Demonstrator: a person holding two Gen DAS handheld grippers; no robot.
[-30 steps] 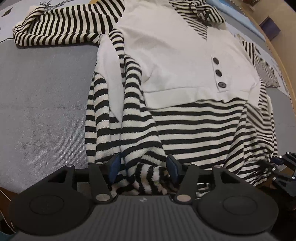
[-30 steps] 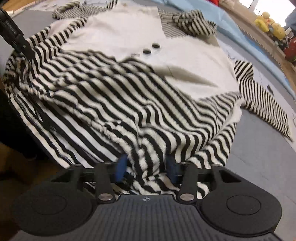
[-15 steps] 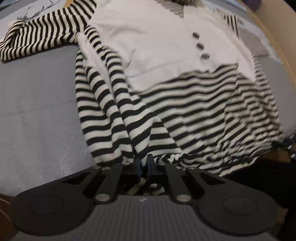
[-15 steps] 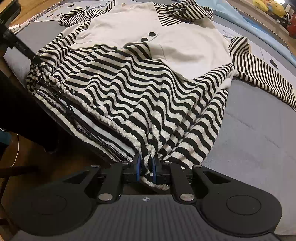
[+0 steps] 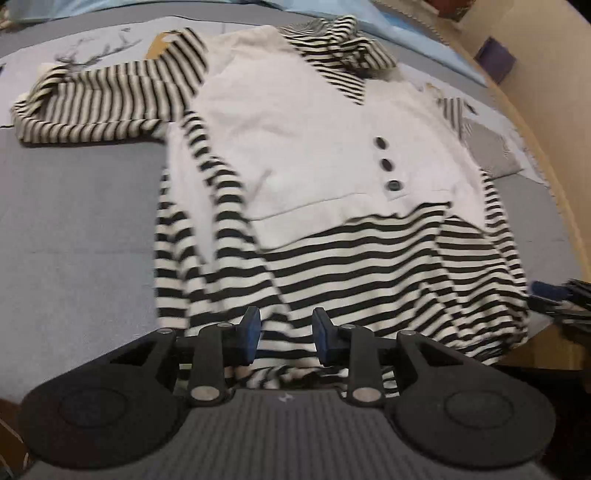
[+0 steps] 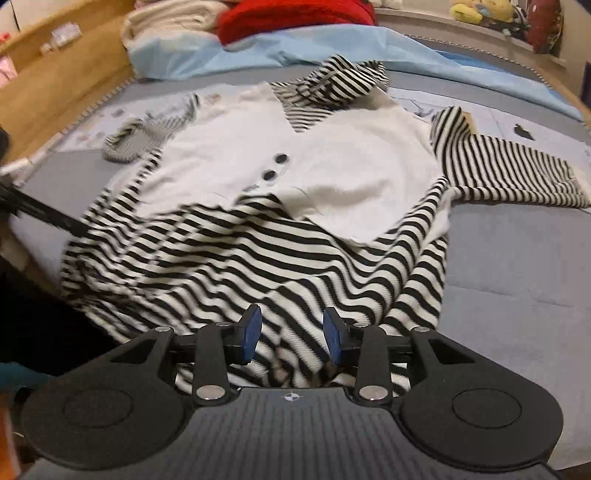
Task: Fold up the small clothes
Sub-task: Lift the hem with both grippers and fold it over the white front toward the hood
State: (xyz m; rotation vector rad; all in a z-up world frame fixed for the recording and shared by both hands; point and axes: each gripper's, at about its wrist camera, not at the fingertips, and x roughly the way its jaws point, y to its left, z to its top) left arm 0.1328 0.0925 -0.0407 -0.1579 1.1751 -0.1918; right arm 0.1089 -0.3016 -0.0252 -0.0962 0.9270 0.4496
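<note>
On the grey bed lies the striped top, flat, hem at the near edge. Only the right view shows a red cloth & yellow toys far back, w/ a blue sheet past the collar. Only the left view shows all 3 buttons. Left gripper: jaws apart, just been opening, hem lies loose between them. Right gripper: same, jaws apart, just been opening, stripes under the gap. Wood bed frame runs along the right side.
</note>
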